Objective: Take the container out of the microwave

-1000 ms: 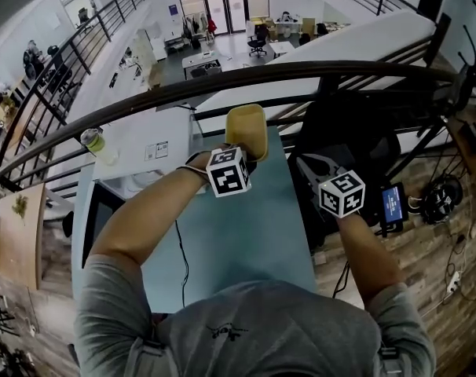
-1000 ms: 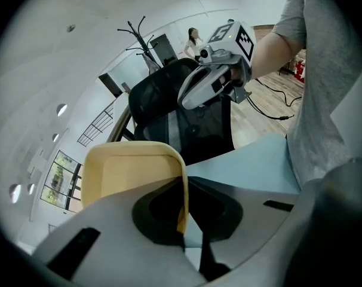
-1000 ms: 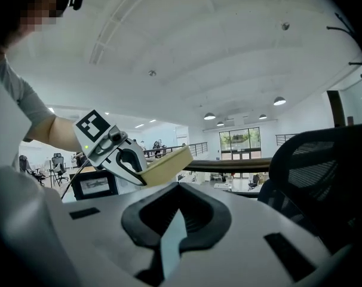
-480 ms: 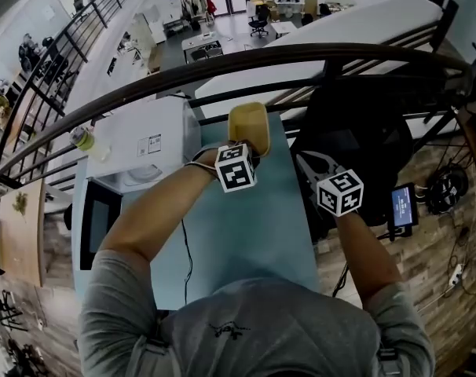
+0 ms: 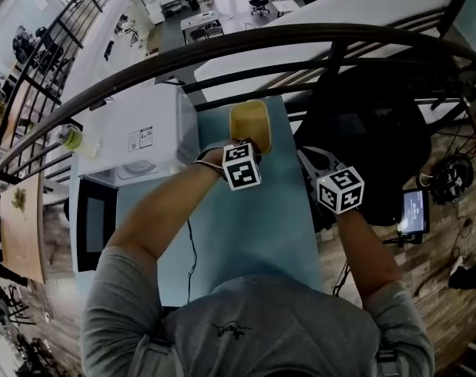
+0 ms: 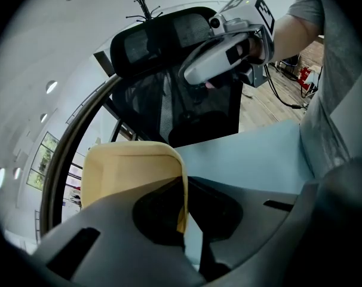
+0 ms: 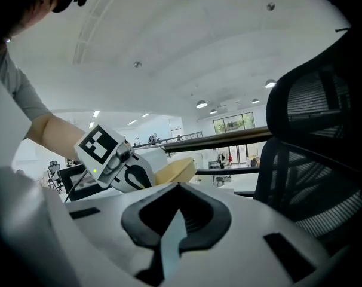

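Container (image 5: 248,122), yellow, shows at the upper centre of the head view, over the far end of the light blue table (image 5: 222,242), to the right of the white microwave (image 5: 136,136). The left gripper (image 5: 250,146) reaches it from below; the right gripper (image 5: 309,163) is at centre right, apart from it, before a black chair (image 5: 364,132).

In the left gripper view the jaws pinch the container's near wall at lower centre.

In the right gripper view the jaws are pressed together with nothing between them; the container is at centre left.
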The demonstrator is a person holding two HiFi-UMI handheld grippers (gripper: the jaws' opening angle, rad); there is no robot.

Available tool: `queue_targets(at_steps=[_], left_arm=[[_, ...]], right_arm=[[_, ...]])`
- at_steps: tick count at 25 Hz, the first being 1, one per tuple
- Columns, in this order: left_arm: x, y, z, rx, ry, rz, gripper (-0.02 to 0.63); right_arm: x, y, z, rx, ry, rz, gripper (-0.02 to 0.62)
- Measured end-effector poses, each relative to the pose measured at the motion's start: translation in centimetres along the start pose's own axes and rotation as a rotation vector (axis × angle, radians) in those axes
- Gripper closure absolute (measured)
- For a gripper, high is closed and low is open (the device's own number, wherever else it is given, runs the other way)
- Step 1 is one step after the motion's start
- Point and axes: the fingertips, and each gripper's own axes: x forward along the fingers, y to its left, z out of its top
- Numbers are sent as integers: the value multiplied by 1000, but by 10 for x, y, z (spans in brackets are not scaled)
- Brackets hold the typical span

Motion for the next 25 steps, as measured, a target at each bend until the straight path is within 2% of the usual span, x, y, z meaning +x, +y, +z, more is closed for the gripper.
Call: queue_targets(at_steps=[16,25], left_arm=[[96,-14,-26,4,85,-60,588],[130,-29,-35,12,112,-103,588]], right_arm=[[23,-22,-60,53,74,1,578],[25,-28,-84,79,105,-6,578]])
